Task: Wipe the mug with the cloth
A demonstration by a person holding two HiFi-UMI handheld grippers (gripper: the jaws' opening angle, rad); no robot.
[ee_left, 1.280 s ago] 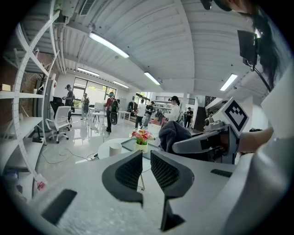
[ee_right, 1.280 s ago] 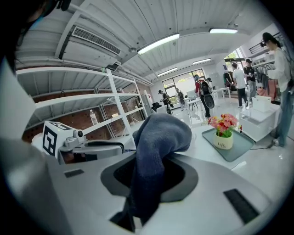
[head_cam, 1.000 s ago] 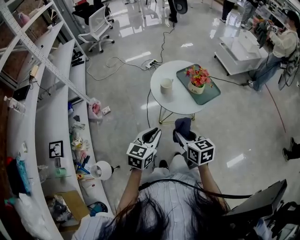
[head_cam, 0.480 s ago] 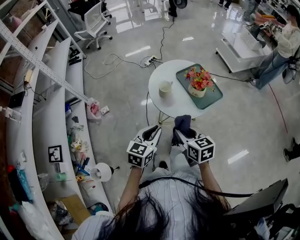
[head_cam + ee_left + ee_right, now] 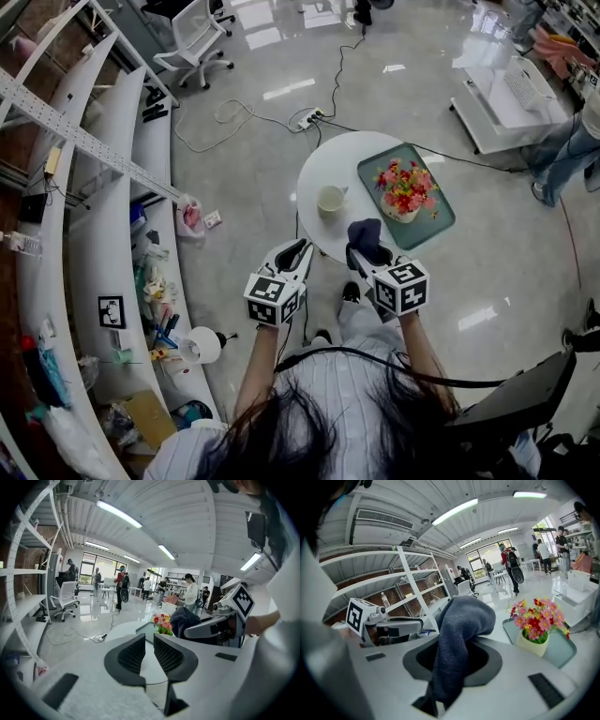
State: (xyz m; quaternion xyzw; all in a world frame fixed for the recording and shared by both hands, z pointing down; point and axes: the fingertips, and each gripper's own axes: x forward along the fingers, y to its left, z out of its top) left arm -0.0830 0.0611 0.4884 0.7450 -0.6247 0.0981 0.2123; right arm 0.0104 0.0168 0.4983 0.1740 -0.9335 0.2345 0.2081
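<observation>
My right gripper [image 5: 364, 261] clamps the cloth [image 5: 459, 630] between its fingers; my left gripper [image 5: 149, 649], narrowly parted, holds nothing, short of the mug [image 5: 330, 199].

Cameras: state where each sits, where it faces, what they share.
Head view: on the person's head, facing steeply down; round table, mug, forearms, left gripper, right gripper.
Left gripper view: on that gripper, facing along empty jaws; right gripper beside.
Right gripper view: on that gripper, facing past the clamped cloth; left gripper beside.
All share the flowers.
</observation>
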